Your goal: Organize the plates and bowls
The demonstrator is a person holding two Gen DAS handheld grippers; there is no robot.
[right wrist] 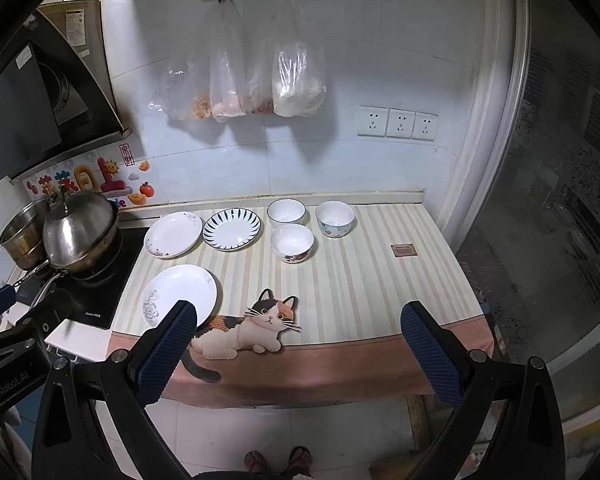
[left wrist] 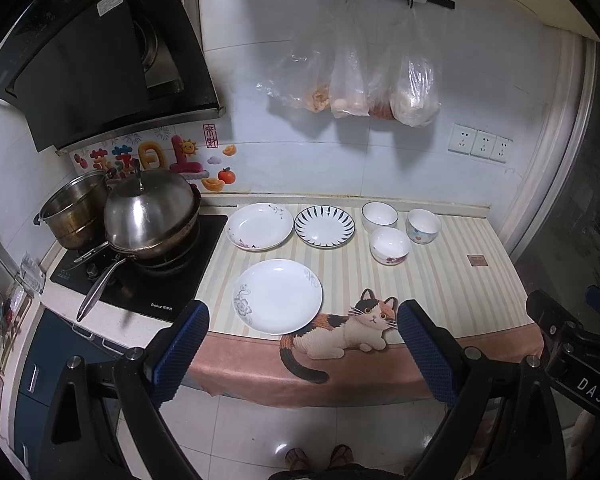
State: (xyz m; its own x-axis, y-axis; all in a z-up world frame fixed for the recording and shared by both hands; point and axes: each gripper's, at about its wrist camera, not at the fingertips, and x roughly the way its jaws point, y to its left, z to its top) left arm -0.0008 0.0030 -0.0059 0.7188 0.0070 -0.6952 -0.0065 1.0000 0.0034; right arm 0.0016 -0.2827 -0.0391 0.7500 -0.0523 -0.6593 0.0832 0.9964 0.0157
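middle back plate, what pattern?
Dark radiating stripes around the rim of the striped plate, white centre; clearest in left wrist view.

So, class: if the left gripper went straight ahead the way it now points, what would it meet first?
Probably the white plate with the grey flower, nearest the counter's front edge; the open left gripper frames it, though depth is uncertain.

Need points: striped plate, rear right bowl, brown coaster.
striped plate [left wrist: 324, 226], left wrist view, white centre.
rear right bowl [right wrist: 335, 219], right wrist view, inner wall.
brown coaster [right wrist: 404, 249], right wrist view, top face.
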